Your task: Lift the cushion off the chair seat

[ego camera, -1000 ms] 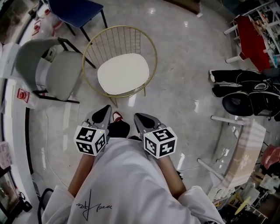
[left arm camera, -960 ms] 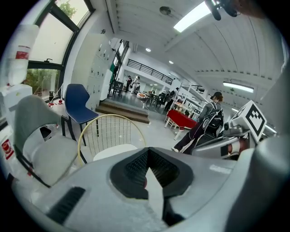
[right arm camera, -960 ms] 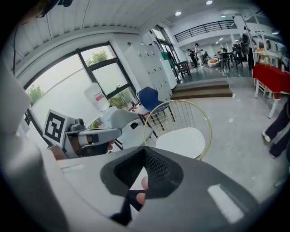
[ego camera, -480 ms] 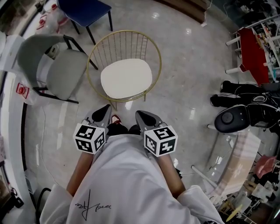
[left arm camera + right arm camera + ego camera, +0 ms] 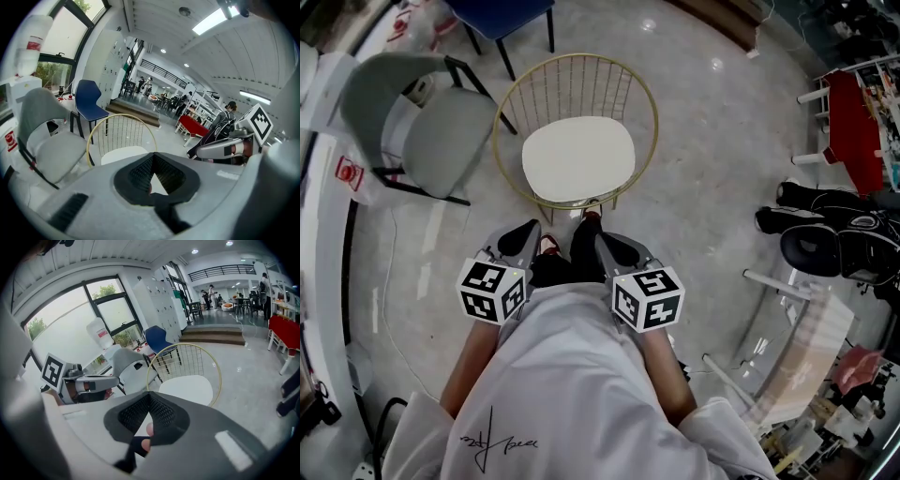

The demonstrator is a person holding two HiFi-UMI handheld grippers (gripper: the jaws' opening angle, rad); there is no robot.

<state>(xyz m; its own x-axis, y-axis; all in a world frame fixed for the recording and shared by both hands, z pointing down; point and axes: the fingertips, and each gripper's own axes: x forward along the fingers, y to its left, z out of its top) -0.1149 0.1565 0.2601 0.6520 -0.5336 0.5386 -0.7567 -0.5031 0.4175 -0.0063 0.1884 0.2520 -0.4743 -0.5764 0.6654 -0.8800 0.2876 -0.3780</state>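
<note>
Flanking wire chair (image 5: 581,86) with cushion (image 5: 578,157), grey chair (image 5: 441,141), blue chair (image 5: 502,9) beyond

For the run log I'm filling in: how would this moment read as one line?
stage: before grasp | left tongs: shut, holding nothing | right tongs: shut, holding nothing | cushion: flat on chair seat, not yet touched
</note>
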